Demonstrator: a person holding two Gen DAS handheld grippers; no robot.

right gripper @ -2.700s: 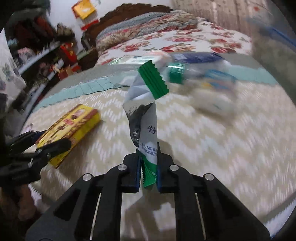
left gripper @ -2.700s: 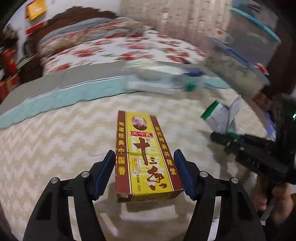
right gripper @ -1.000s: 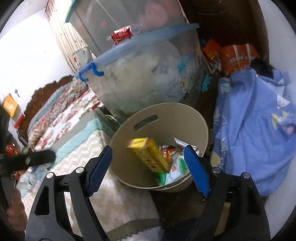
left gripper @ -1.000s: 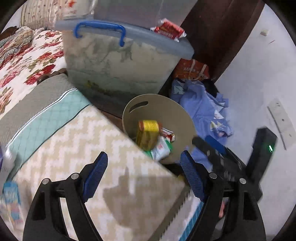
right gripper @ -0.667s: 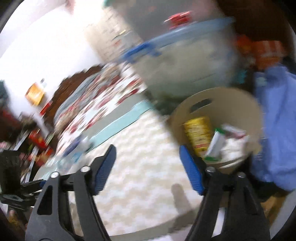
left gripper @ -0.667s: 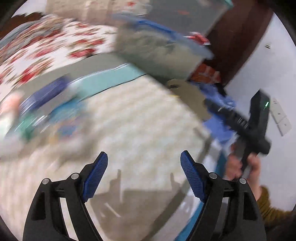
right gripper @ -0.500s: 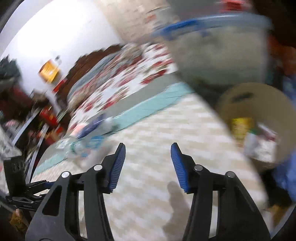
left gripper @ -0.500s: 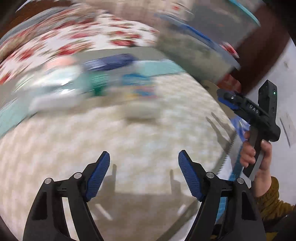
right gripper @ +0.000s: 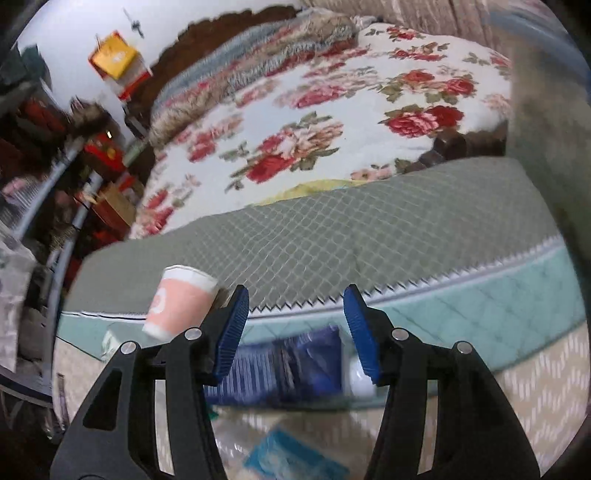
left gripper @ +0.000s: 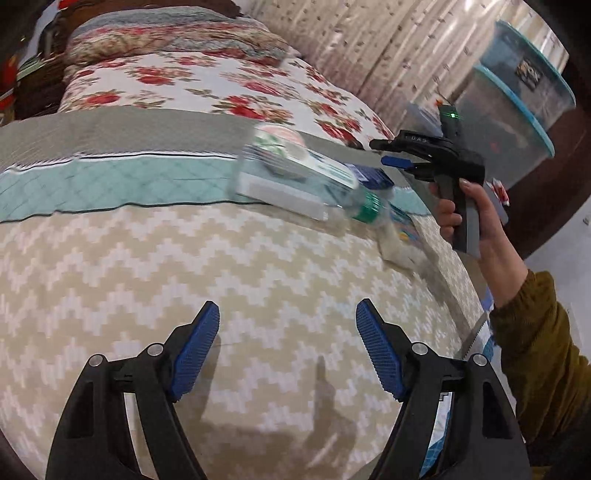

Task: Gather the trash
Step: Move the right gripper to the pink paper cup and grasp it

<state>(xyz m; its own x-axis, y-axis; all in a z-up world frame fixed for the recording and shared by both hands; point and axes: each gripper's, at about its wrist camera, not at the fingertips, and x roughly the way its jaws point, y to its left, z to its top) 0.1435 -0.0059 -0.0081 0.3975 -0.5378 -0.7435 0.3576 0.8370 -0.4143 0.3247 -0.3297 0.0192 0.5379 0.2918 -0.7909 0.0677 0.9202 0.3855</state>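
Both tongs, left tongs (left gripper: 287, 347) and right tongs (right gripper: 291, 326), have swung away from the bin back over the bed (left gripper: 110, 266), released and empty; the right jaws are opening. Remaining trash lies by the bed's far edge: plastic bottle (left gripper: 306, 181), pink paper cup (right gripper: 179, 308), blue packet (right gripper: 291, 365). Floral bedding and stacked storage tubs (left gripper: 517, 107) lie beyond.

Floral bedspread (right gripper: 332, 122) across the bed, striped pillow (left gripper: 166, 33) at its head. Beige zigzag cover (left gripper: 147, 266) nearest, teal quilted band (left gripper: 92, 184) beyond. Stacked lidded storage tubs (left gripper: 517, 107) at right.
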